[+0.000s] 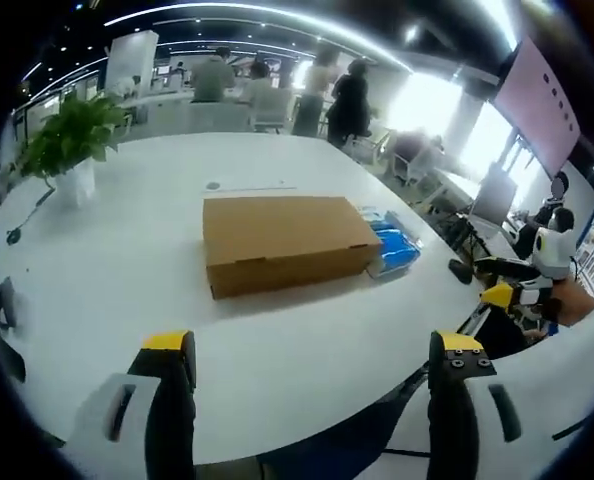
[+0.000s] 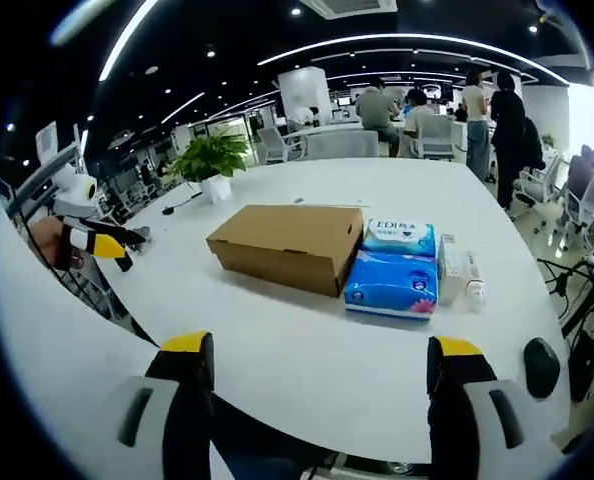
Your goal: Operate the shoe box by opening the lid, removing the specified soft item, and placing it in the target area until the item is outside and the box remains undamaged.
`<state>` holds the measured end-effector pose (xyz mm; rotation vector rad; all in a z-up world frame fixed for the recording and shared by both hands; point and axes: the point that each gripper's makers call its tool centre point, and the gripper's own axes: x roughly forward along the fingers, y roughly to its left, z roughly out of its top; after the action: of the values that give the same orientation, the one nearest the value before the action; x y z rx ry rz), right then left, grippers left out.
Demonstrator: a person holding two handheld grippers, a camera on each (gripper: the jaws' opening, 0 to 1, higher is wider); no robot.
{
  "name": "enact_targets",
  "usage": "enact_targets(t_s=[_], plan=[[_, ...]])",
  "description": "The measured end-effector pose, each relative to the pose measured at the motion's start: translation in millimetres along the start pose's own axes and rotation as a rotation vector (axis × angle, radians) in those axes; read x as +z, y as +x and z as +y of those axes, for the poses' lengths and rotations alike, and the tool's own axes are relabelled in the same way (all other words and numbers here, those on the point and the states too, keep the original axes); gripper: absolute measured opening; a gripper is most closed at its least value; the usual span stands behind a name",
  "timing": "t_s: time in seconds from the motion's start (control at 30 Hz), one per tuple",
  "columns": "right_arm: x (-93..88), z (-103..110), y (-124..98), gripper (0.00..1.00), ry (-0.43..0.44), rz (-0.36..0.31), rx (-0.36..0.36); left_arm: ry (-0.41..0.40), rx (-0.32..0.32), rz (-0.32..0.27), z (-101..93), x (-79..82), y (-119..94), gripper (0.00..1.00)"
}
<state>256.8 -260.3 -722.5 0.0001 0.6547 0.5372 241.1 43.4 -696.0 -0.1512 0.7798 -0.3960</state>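
A closed brown cardboard shoe box (image 1: 282,241) (image 2: 289,243) lies flat on the white table (image 1: 127,280) (image 2: 377,350). My left gripper (image 1: 312,365) hovers open at the table's near edge, well short of the box, nothing between its yellow-tipped fingers. My right gripper (image 2: 315,368) also stands open, near another edge of the table, apart from the box. In the left gripper view the other gripper (image 1: 512,295) shows at the right; in the right gripper view the other gripper (image 2: 97,243) shows at the left, held by a hand.
Blue tissue packs (image 2: 393,282) (image 1: 392,245) lie against the box's side, with small white bottles (image 2: 457,268) beside them. A potted plant (image 1: 72,140) (image 2: 212,160) stands on the table's far part. People and chairs fill the office behind. A black mouse (image 2: 540,367) lies near the table edge.
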Motion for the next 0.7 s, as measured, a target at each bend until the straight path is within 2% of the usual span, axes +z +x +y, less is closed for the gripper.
enact_targets(t_s=[0.1, 0.23, 0.3, 0.47, 0.7], plan=[[8.8, 4.0, 0.1, 0.88, -0.005, -0.032, 0.017, -0.006, 0.017, -0.019, -3.7, -1.1, 0.5, 0.99], [5.5, -5.4, 3.4, 0.88, -0.020, -0.021, 0.032, -0.029, 0.037, -0.013, -8.0, -8.7, -1.5, 0.99], [7.7, -10.3, -0.4, 0.88, -0.018, -0.032, 0.030, -0.026, 0.046, -0.022, -13.2, -7.3, -4.3, 0.99], [3.8, -19.0, 1.1, 0.87, 0.016, -0.033, 0.042, -0.031, 0.061, -0.004, -12.3, -10.2, -3.1, 0.99], [5.9, -10.3, 4.4, 0.86, 0.046, -0.041, 0.067, -0.038, 0.087, -0.005, -10.0, -8.0, -6.6, 0.98]])
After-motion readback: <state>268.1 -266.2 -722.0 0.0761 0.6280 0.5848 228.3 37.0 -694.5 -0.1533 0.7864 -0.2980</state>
